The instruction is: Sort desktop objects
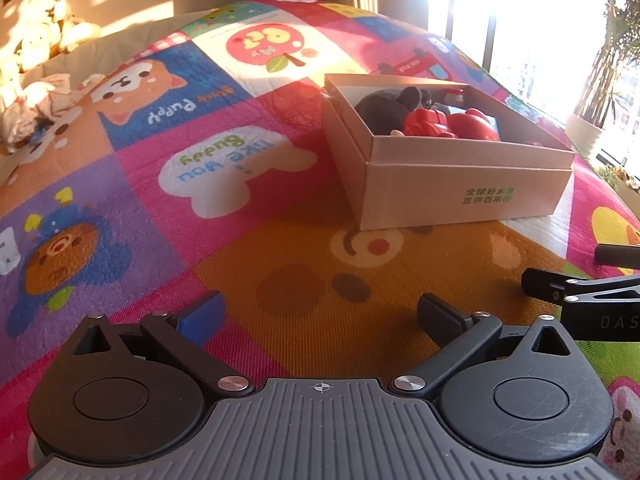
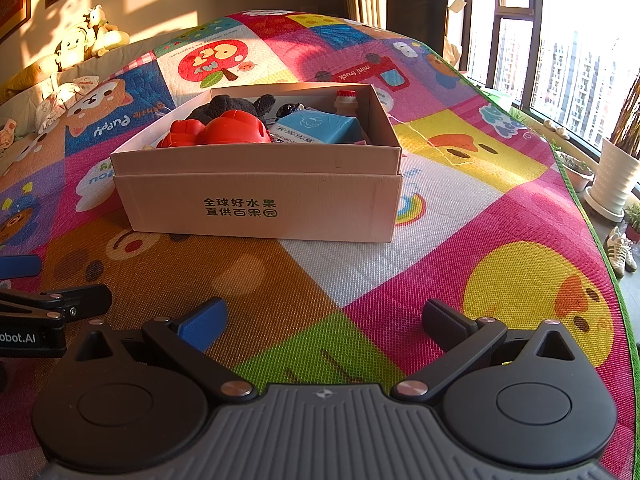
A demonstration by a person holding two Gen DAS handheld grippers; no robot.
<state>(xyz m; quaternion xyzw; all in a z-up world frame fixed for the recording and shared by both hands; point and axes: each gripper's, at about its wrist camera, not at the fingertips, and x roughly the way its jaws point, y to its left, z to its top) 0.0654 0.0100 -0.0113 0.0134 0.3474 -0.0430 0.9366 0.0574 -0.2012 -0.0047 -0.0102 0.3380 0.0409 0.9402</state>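
An open cardboard box stands on a colourful play mat. It holds a dark plush toy, red plastic toys, a blue carton and a small white bottle with a red cap. My left gripper is open and empty, low over the mat in front of the box. My right gripper is open and empty, also in front of the box. Each gripper shows at the edge of the other's view.
The play mat covers the surface. Plush toys sit at the back left by the wall. Windows, a white plant pot and shoes are off the mat's right edge.
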